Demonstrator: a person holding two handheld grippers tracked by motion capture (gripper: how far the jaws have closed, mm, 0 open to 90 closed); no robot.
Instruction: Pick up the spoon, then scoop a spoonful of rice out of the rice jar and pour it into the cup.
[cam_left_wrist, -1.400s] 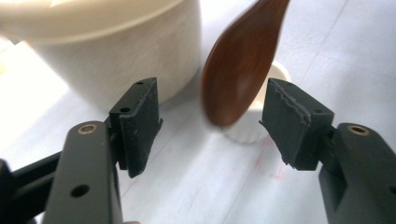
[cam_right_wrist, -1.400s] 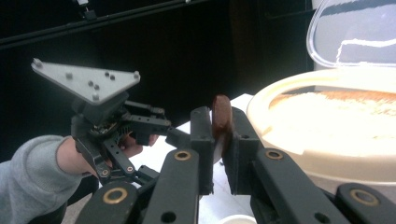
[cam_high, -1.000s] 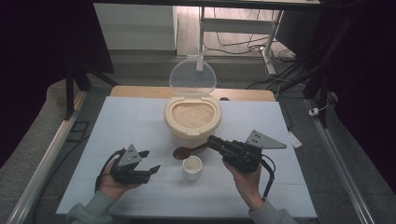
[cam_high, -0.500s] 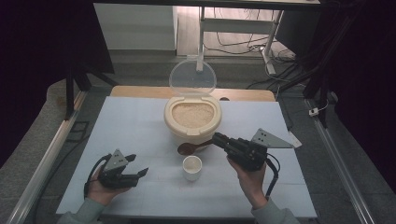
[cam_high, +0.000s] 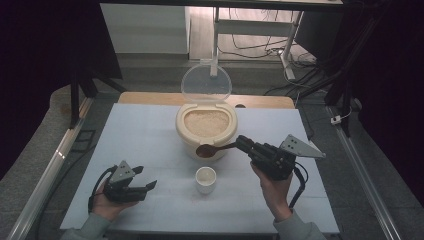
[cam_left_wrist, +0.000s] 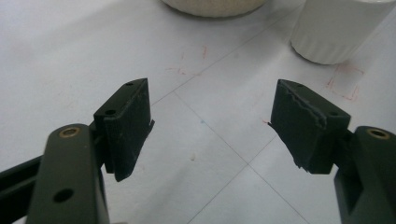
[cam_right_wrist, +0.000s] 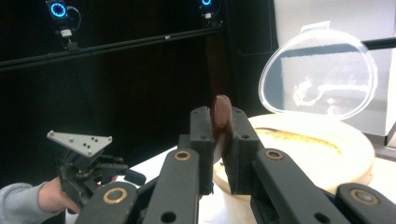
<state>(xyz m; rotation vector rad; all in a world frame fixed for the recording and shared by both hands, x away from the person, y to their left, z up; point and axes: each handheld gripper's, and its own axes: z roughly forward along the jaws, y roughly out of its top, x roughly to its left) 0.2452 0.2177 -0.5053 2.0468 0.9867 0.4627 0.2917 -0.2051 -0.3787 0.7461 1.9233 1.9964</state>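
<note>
The right gripper (cam_high: 243, 144) has its jaws clamped tight on the handle of a brown spoon (cam_high: 212, 149). The spoon sticks out ahead of the jaws, its bowl hanging in front of the near wall of the rice tub (cam_high: 186, 131), just below the rim. In the right gripper view the handle (cam_right_wrist: 221, 114) stands pinched between the two black pads, with the tub (cam_right_wrist: 355, 154) beyond and to the right of them, its clear lid (cam_right_wrist: 319, 70) tipped up behind the rice.

A small white cup (cam_high: 205, 179) sits on the table (cam_high: 140, 135), below and ahead of the spoon's bowl, apart from it.

The left gripper (cam_high: 146, 180) rests low in the hand near the table's front edge, well off to the side of the cup. Its jaws have just been opening and now stand wide apart with nothing between them. In the left gripper view only bare table shows in the gap, and the cup (cam_left_wrist: 338, 29) stands ahead of the right-hand jaw, not touching it.
</note>
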